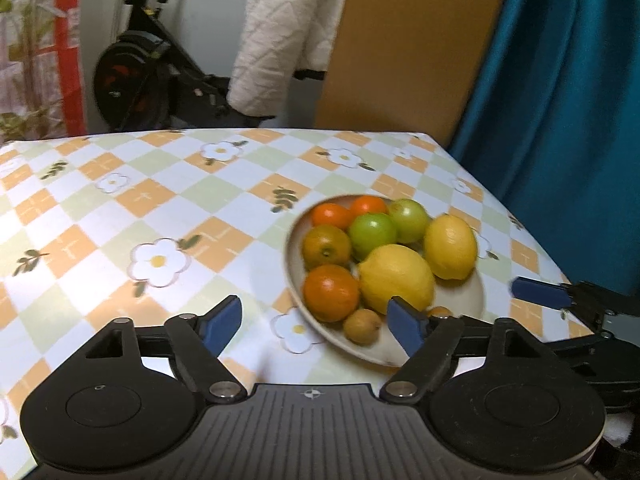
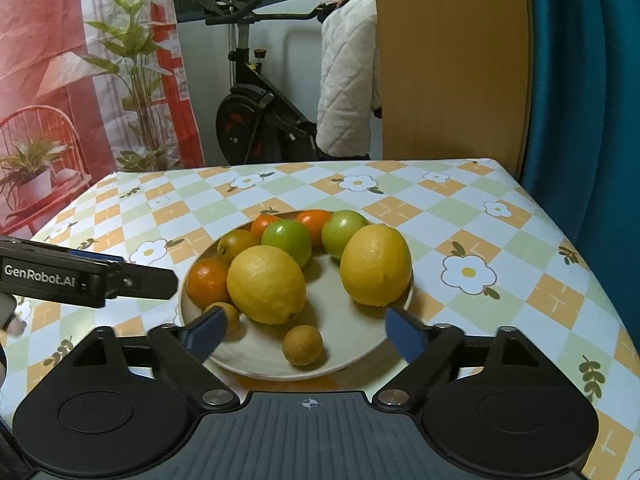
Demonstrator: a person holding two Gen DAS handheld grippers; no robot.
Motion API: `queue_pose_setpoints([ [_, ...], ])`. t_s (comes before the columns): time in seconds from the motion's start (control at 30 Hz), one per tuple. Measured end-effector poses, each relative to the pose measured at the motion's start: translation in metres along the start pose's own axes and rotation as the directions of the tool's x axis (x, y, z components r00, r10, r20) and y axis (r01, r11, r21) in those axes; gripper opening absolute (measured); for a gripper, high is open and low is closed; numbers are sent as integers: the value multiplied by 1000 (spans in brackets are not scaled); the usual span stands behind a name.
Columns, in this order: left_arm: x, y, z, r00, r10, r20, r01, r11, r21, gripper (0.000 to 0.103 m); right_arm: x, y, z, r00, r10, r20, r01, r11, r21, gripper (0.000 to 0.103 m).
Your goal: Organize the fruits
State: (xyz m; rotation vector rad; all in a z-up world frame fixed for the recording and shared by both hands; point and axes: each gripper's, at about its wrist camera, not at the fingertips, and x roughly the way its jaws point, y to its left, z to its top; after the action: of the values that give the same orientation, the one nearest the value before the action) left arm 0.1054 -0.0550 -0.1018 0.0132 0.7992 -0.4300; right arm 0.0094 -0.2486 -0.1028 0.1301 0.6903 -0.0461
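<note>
Left gripper [image 1: 314, 325]: lower centre of the left wrist frame, blue-padded fingers [image 1: 222, 326] spread wide, nothing between them, poised over bare tablecloth [image 1: 120, 200] just left of the plate [image 1: 294, 268]; right-hand finger overlapping the plate's near rim.

Right gripper [image 2: 305, 330]: lower centre of the right wrist frame, jaws wide apart, gripping nothing, straddling the plate's near edge; small brown fruit [image 2: 302, 345] lying loose on the plate between the fingertips, touched by neither.

Plate: pale, round, shallow, set on the checked, flower-printed tablecloth; centre of the right wrist frame, centre right of the left wrist frame.

Contents, by the right wrist frame:
- near lemon [image 2: 266, 285], centre of plate.
- second lemon [image 2: 375, 265], at the right rim, apart from the first.
- two green round fruits [image 2: 287, 241], side by side behind the lemons.
- two small oranges [image 2: 316, 220] at the far rim, partly hidden behind the green pair.
- orange-green citrus [image 2: 236, 245], left of the green pair.
- orange [image 2: 207, 282] at the left rim, touching the near lemon.
- second small brown fruit [image 2: 226, 314], partly hidden behind the left finger.

Background: exercise bike [image 2: 256, 120] upper centre, white quilted cloth [image 2: 346, 80] hung over it; wooden panel [image 2: 452, 60] and teal curtain [image 2: 580, 100] upper right.
</note>
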Motion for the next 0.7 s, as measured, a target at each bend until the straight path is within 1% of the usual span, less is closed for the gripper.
queue_pose_setpoints([
  [0.13, -10, 6, 2, 998, 49, 27, -49, 999, -17, 85, -2, 3, 4, 1000, 7, 2, -7, 1000, -1, 98],
  [0.2, -16, 9, 4, 997, 61, 44, -60, 998, -27, 86, -3, 6, 6, 1000, 7, 4, -7, 1000, -6, 102],
  [0.33, -28, 12, 7, 992, 102, 79, -99, 994, -34, 88, -7, 13, 9, 1000, 8, 2, -8, 1000, -16, 102],
  [0.5, -45, 11, 12, 978, 171, 122, -169, 985, -25, 89, -15, 21, 19, 1000, 13, 19, -13, 1000, -16, 102],
  [0.6, -56, 11, 16, 969, 196, 150, -196, 981, -16, 89, -22, 26, 27, 999, 18, 32, -18, 1000, -9, 102],
  [0.7, -67, 10, 21, 956, 241, 170, -244, 970, 1, 89, -30, 32, 37, 999, 24, 49, -24, 1000, -8, 102],
])
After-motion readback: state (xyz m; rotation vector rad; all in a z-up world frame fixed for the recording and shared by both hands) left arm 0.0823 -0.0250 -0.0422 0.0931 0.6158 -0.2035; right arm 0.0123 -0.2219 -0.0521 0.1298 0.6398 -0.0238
